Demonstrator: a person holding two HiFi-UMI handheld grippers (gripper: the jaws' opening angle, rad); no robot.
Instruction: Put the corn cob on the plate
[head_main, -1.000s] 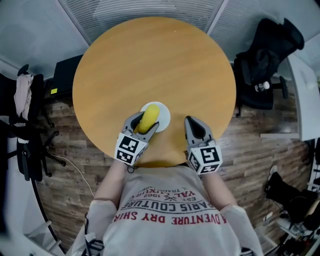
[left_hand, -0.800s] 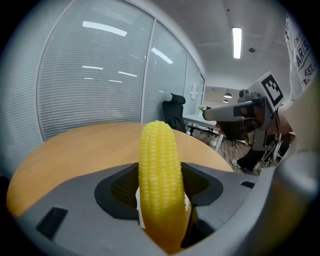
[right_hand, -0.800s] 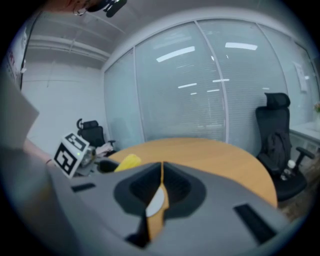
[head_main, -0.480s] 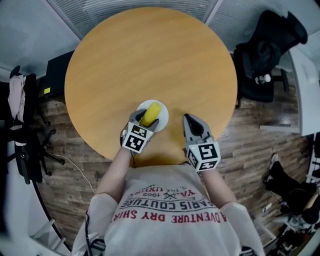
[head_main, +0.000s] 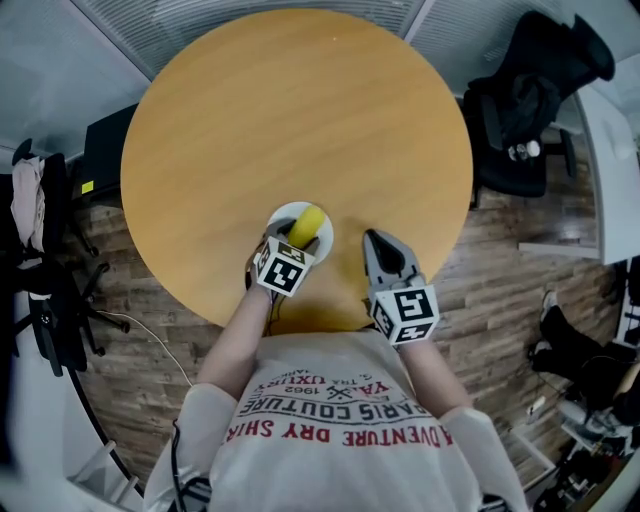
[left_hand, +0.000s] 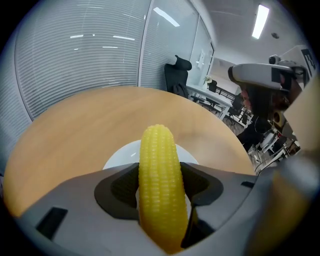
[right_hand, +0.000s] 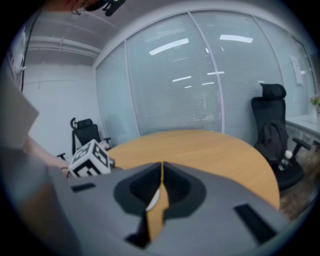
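Note:
A yellow corn cob (head_main: 305, 226) is pinched in my left gripper (head_main: 297, 240), whose jaws are shut on its lower half. It hangs over the small white plate (head_main: 283, 213) near the front edge of the round wooden table (head_main: 300, 110). In the left gripper view the corn cob (left_hand: 159, 170) stands lengthwise between the jaws of the left gripper (left_hand: 159, 176), with the plate (left_hand: 120, 155) showing behind it. I cannot tell whether the cob touches the plate. My right gripper (head_main: 377, 243) hovers to the right of the plate, shut and holding nothing. Its jaws meet in a thin slit in the right gripper (right_hand: 161, 169) view.
A black office chair (head_main: 535, 100) stands off the table's right side. More dark chairs (head_main: 45, 270) and a black box (head_main: 108, 150) sit on the wooden floor to the left. The table's front edge runs just under both grippers.
The left gripper has moved forward over the plate with the corn cob still in it, and stands more upright. The right gripper has barely moved.

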